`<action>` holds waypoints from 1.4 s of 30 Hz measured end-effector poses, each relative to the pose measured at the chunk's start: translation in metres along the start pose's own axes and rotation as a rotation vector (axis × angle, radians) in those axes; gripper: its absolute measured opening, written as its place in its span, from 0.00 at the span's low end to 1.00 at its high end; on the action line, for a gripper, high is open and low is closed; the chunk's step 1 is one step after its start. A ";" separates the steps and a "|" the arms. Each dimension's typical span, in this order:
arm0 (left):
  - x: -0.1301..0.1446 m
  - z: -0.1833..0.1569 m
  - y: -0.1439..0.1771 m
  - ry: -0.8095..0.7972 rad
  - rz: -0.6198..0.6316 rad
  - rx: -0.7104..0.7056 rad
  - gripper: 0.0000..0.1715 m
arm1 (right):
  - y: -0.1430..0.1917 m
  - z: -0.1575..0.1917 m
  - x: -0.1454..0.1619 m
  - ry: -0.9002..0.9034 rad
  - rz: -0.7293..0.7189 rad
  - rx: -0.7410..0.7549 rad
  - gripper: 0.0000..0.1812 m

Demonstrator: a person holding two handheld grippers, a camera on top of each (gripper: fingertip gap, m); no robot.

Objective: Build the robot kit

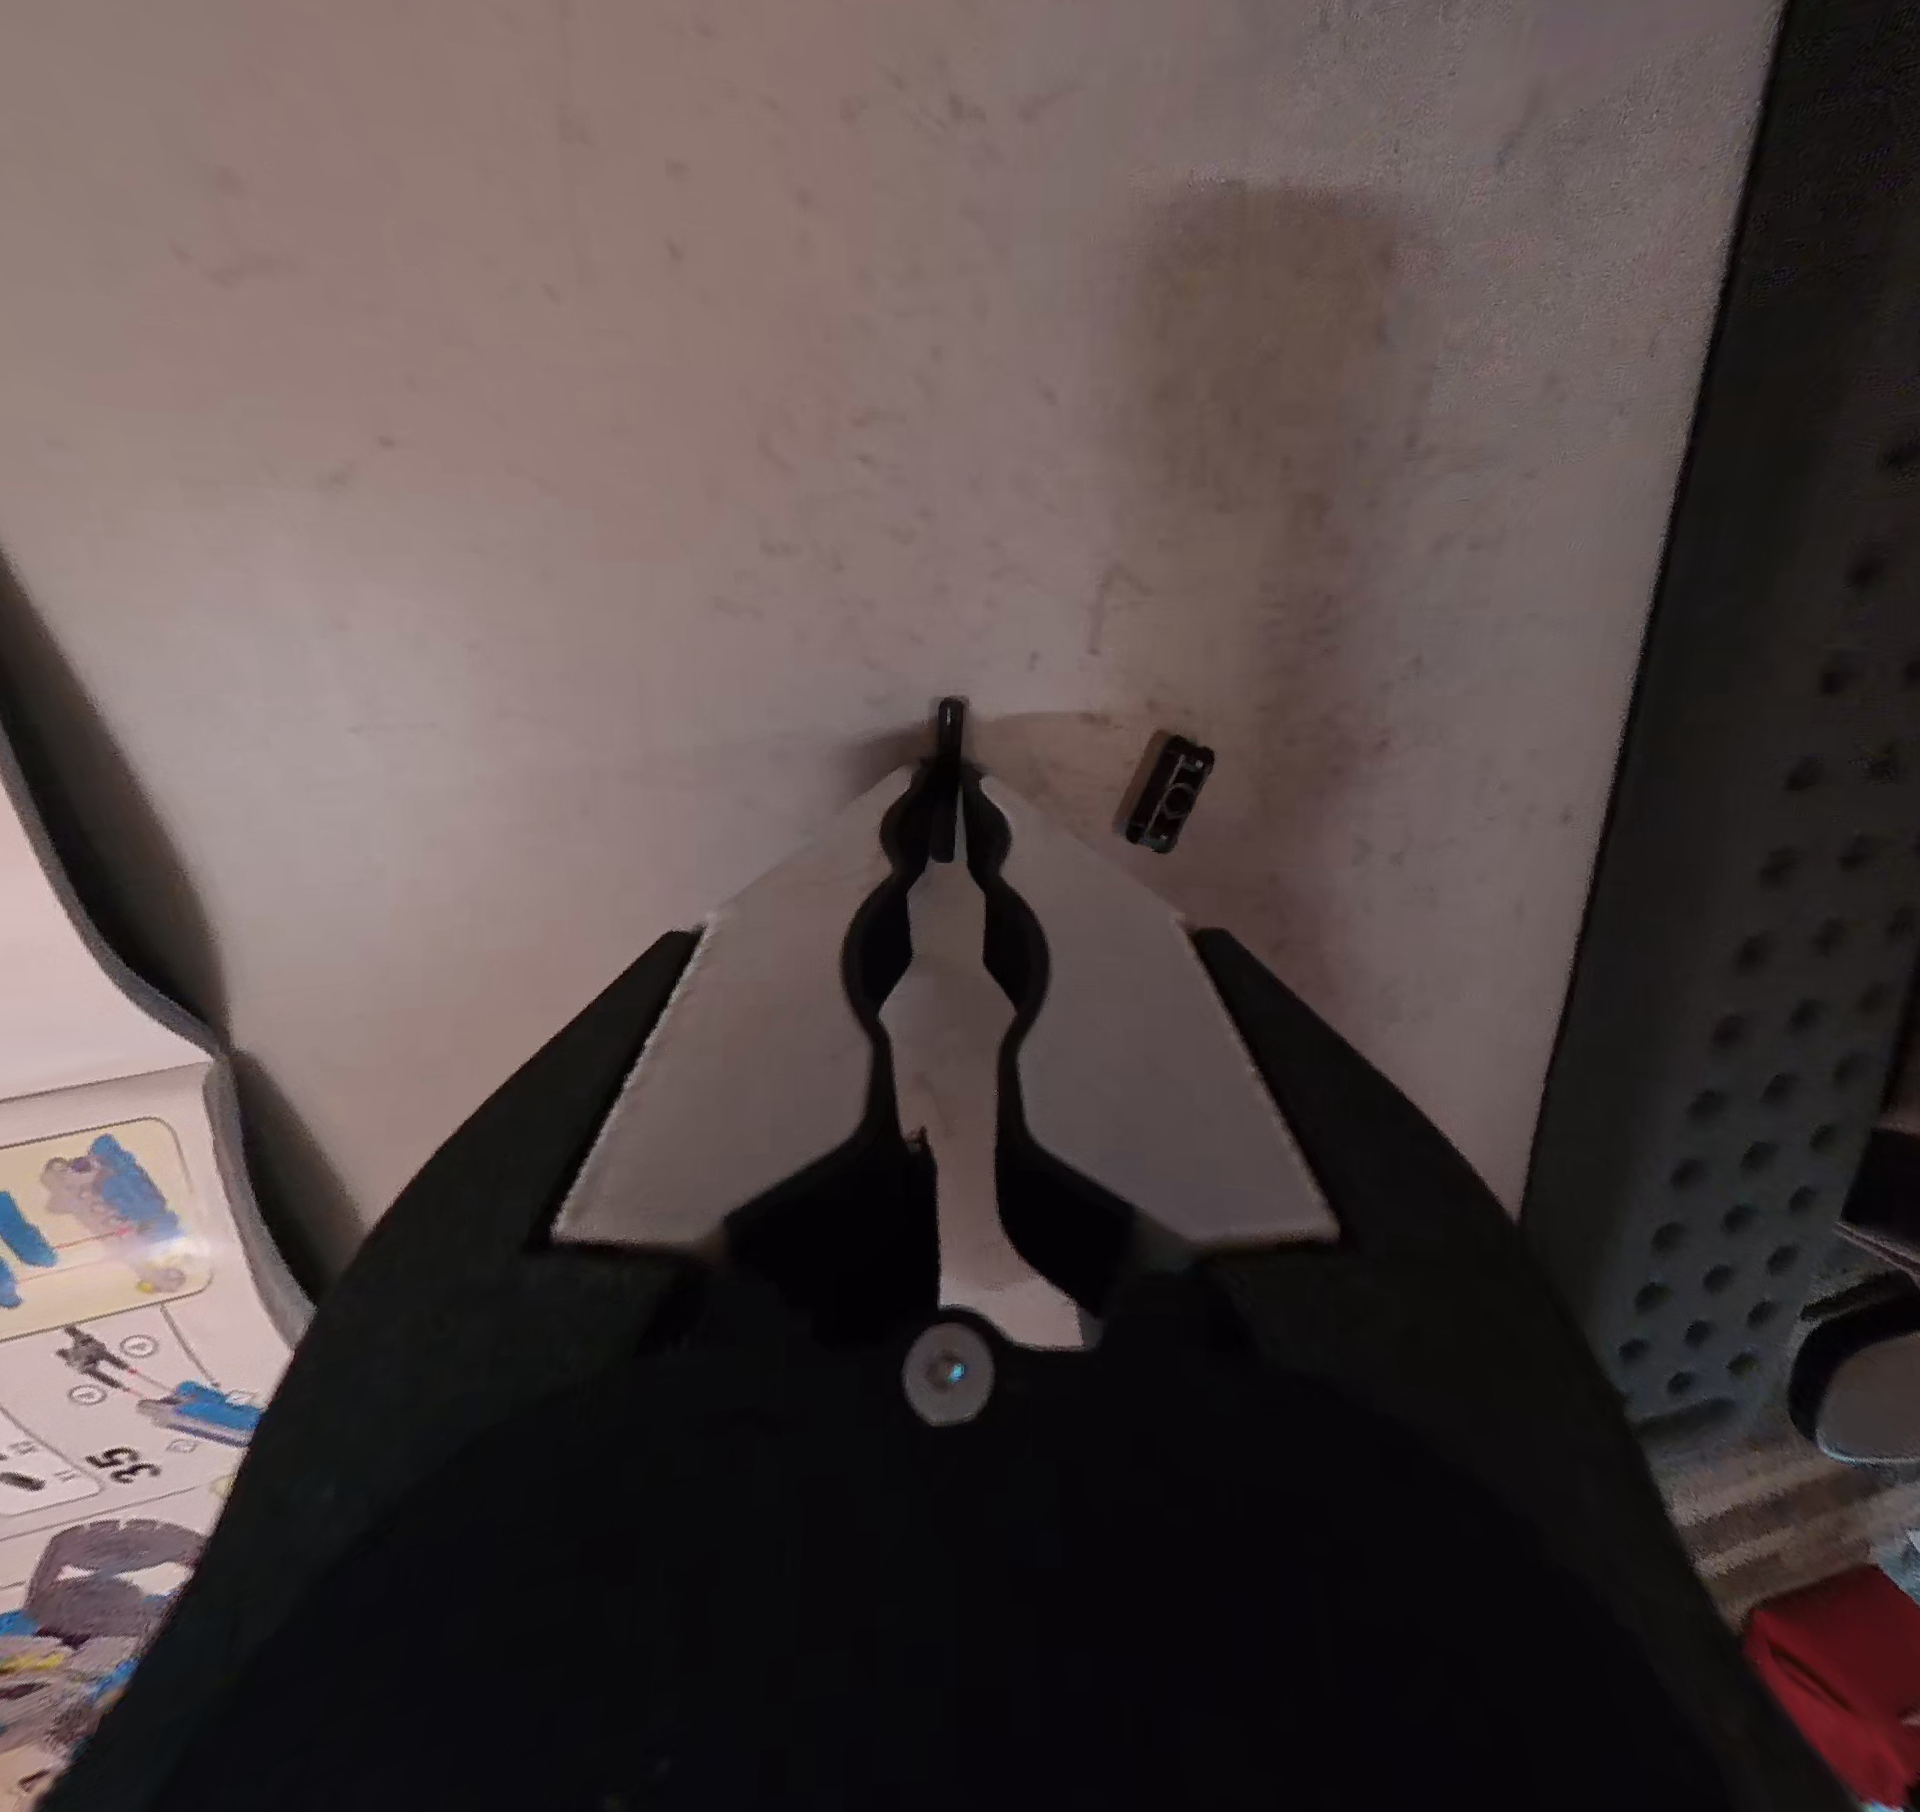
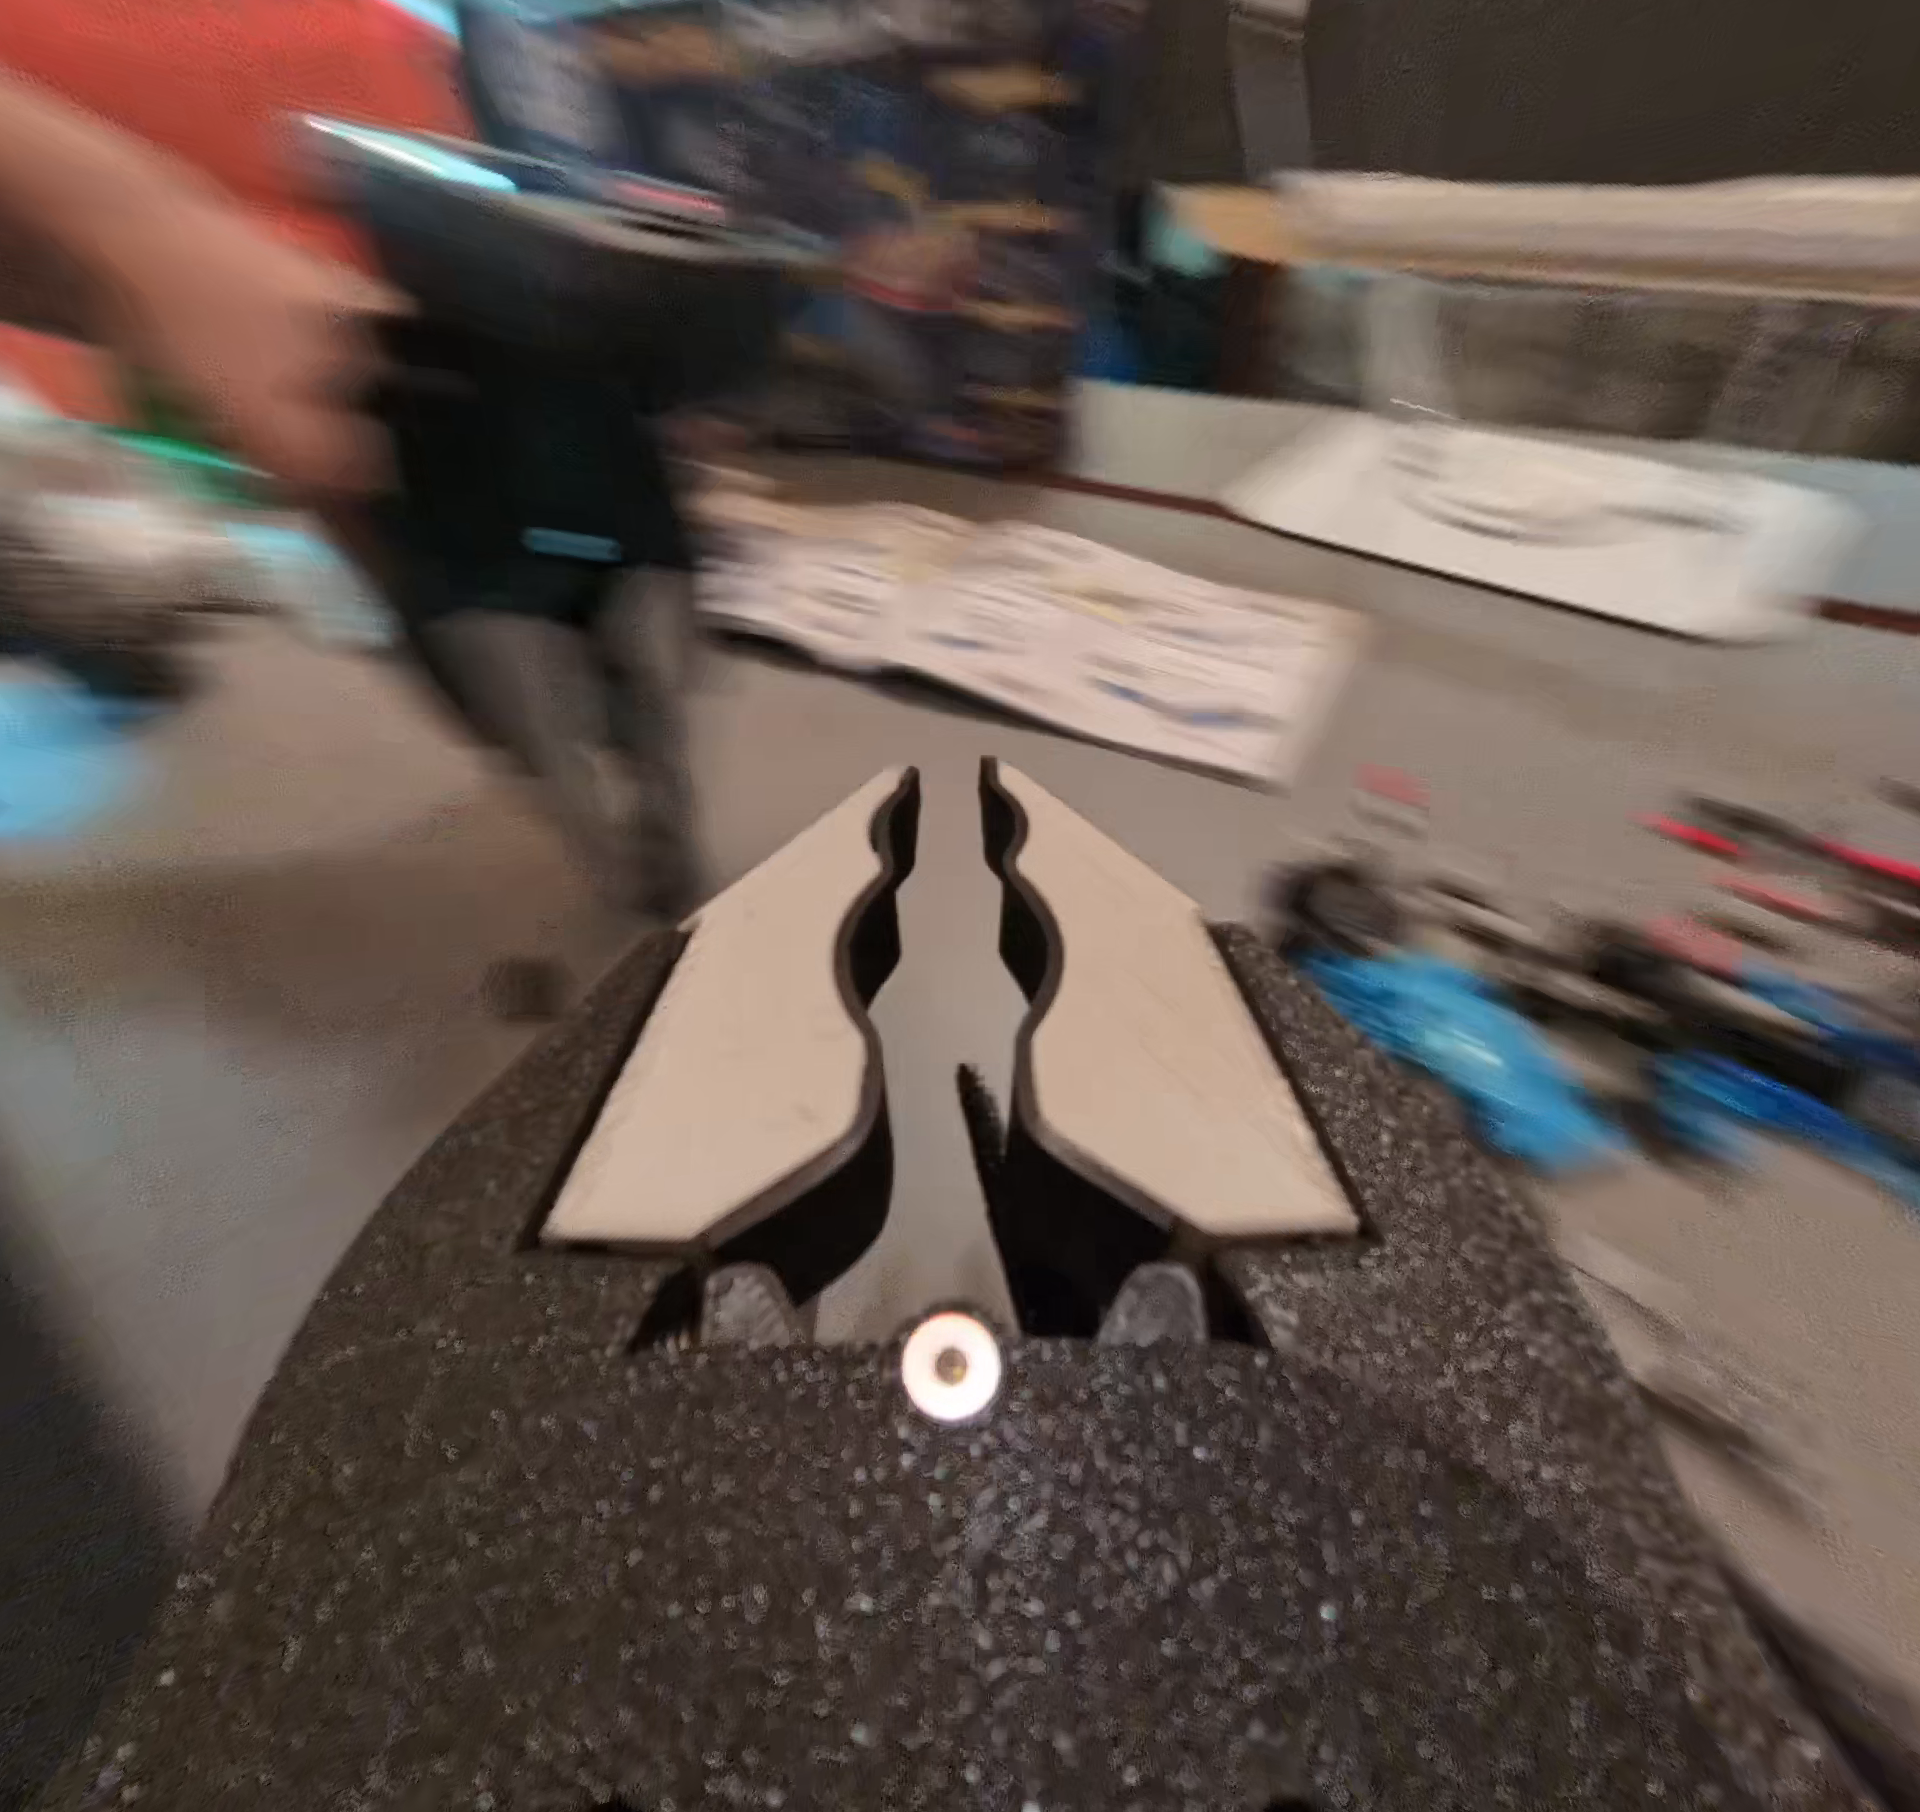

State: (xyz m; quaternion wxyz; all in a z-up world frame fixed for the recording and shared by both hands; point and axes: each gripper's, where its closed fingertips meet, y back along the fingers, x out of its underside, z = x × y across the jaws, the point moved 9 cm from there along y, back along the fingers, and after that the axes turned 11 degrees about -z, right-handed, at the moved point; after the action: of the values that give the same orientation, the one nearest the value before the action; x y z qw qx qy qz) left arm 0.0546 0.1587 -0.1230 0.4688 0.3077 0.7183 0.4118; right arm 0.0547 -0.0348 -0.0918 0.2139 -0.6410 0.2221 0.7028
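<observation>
Black and thin, a small plastic pin (image 1: 948,775) sits pinched between my left gripper (image 1: 951,796) fingers, its tip poking past them over the pale table (image 1: 623,360). Just right of those fingers I see a small black block (image 1: 1166,786) lying on the table. My right gripper (image 2: 951,775) fingers stand narrowly apart, holding nothing, in a heavily blurred view.

The left claw (image 1: 948,775) is closed on a thin black pin-like part (image 1: 948,746), which protrudes past the fingertips over the pale desk (image 1: 623,360). A small black brick-like piece (image 1: 1166,786) lies on the desk just to the right of the claw tips, not touching them. An illustrated instruction sheet (image 1: 99,1347) lies at lower left. A dark perforated panel (image 1: 1766,931) runs along the right edge.
</observation>
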 end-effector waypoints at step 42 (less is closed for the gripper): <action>0.016 -0.158 0.028 0.485 -0.637 -0.525 0.14 | -0.056 0.060 0.031 0.423 0.509 -0.758 0.02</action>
State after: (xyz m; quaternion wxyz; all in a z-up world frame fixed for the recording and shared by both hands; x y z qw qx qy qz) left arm -0.0958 0.1370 -0.0702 0.4525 -0.1615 0.7371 0.4752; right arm 0.0362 0.0467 -0.1199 -0.2617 -0.7276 0.1388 0.6187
